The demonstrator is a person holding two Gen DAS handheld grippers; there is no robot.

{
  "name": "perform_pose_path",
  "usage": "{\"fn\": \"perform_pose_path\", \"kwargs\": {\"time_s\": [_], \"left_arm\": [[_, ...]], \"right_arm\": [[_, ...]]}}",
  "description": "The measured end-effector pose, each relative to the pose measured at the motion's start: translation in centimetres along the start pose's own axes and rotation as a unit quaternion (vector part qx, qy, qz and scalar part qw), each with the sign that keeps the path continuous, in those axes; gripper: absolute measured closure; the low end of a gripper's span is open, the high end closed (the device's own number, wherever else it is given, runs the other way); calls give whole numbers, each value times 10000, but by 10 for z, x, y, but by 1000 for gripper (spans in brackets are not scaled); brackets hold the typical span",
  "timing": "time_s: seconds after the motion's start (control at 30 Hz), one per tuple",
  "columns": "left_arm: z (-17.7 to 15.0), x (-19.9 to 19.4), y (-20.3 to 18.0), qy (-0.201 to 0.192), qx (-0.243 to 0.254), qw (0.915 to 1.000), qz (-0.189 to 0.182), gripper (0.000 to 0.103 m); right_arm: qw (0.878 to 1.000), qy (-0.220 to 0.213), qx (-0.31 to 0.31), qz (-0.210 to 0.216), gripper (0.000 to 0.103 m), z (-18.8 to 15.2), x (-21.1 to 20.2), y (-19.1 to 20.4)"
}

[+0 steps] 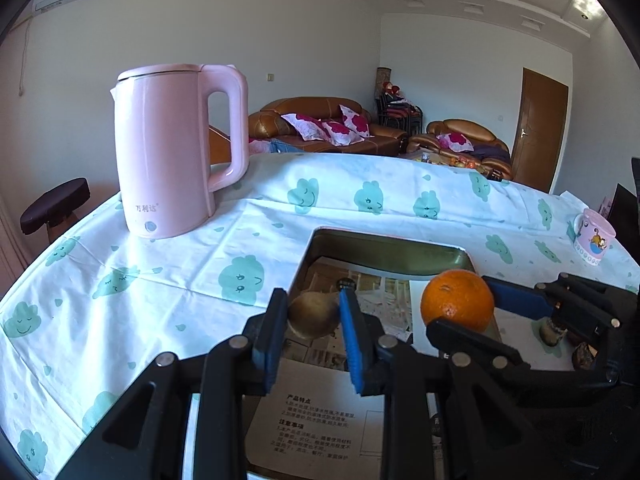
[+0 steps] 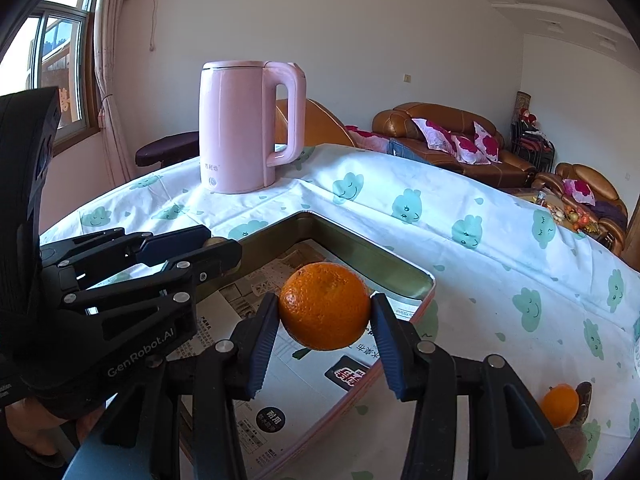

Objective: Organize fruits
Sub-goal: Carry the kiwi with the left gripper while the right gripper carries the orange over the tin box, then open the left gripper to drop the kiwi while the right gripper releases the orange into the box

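Note:
My left gripper is shut on a small round tan fruit, held just over the near left part of a metal tray lined with printed paper. Beside it, my right gripper is shut on an orange. In the right wrist view the orange sits squeezed between the blue pads of the right gripper, above the tray. The left gripper reaches in from the left, and only a sliver of the tan fruit shows.
A pink kettle stands behind the tray on the cloud-print cloth. A pink mug is at the far right. Another orange and some brown fruits lie right of the tray.

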State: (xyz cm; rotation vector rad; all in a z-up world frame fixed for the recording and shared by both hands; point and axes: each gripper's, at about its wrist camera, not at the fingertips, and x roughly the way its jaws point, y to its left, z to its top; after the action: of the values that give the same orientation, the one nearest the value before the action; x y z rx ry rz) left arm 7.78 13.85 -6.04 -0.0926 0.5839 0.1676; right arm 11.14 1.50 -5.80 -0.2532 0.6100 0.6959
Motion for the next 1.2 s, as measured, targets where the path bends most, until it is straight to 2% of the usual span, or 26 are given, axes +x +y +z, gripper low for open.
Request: {"fn": "perform_pose_path", "kwargs": {"time_s": [0.07, 0.17, 0.27, 0.4, 0.5, 0.63, 0.7, 0.77, 0.87, 1.0, 1.2], "left_arm": [[-1, 4, 1, 109, -22, 9999, -32, 74], [-1, 1, 2, 26, -52, 10000, -8, 72], [-2, -1, 0, -5, 12, 10000, 29, 59], [-2, -4, -1, -62, 26, 10000, 13, 53], [-3, -7, 1, -98, -11, 10000, 9, 48], [-5, -12, -3, -153, 38, 9999, -21, 47], [-5, -14, -6, -173, 43, 9998, -50, 43], [-5, -17, -9, -209, 62, 9997, -93, 40], [-5, -25, -17, -286, 174, 9994, -132, 37], [-1, -39, -24, -470, 182, 9986, -130, 20], [3, -57, -41, -688, 222, 9971, -248, 12]], "right_arm": [[10000, 65, -7, -28, 53, -2, 4, 1], [9998, 201, -40, -86, 50, -4, 9, 2], [9995, 292, -80, -78, 42, -6, 11, 3], [9992, 367, -114, -66, 41, -7, 10, 6], [9981, 462, -275, -304, 41, -10, 9, 12], [9966, 535, -335, -531, 41, -16, 2, 10], [9963, 541, -303, -589, 41, -19, -2, 7], [9970, 501, -236, -543, 40, -21, -6, 4], [9981, 385, -156, -456, 30, -23, -13, 3], [9992, -44, -38, -392, 19, -22, -37, 1], [9973, -361, 66, -629, 18, -30, -76, -15]]}}
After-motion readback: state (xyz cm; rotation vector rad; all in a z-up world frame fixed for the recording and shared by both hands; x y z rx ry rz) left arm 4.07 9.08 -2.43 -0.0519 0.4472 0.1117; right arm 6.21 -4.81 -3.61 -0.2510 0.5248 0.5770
